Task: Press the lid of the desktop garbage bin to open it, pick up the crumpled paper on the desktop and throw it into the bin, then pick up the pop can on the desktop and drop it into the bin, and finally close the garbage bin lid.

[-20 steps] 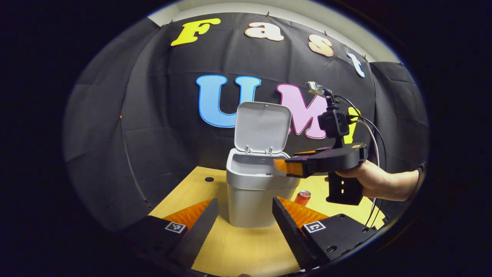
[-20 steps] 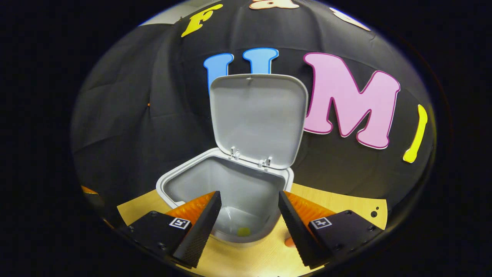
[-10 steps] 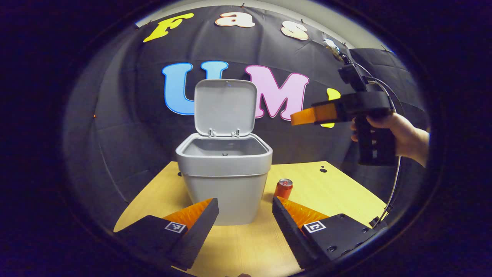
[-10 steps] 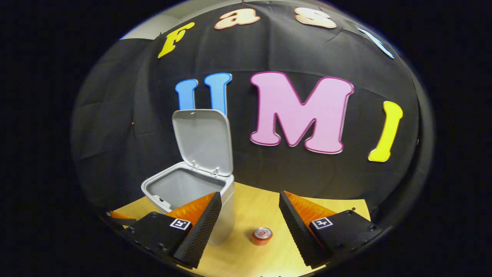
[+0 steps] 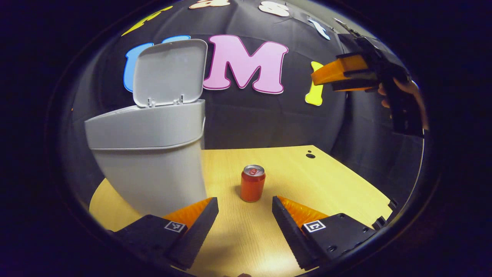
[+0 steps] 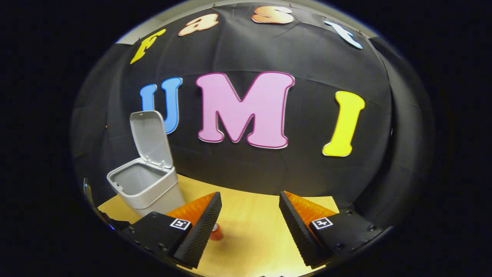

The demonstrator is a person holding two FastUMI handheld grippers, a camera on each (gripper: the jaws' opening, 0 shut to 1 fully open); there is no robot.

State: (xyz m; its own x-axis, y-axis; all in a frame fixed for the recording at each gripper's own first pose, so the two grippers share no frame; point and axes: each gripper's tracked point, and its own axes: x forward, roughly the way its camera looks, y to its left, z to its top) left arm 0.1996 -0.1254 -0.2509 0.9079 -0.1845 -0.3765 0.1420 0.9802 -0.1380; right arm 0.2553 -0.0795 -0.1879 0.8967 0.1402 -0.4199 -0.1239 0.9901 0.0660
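Both hand-held grippers are spread and empty: left hand-held gripper (image 5: pixel 245 215) low before the can (image 5: pixel 252 183), right hand-held gripper (image 6: pixel 250 215) raised. One can, one open bin (image 5: pixel 150 154) on the surface (image 5: pixel 330 181).

The left gripper view is looking from low over the surface (image 5: pixel 307 181), facing the booth's back wall, sitting close to the garbage bin (image 5: pixel 150 154) at about 9 o'clock and the pop can (image 5: pixel 252 183) near centre, with the right gripper (image 5: pixel 326 75) hanging high at 2 o'clock. The right gripper view is looking down from higher and farther back, facing the same wall, with the garbage bin (image 6: pixel 144 184) small at 8 o'clock. Both views are sharing the bin, its raised lid (image 6: pixel 151 139), the can (image 6: pixel 216 232) and the surface (image 6: pixel 250 215).
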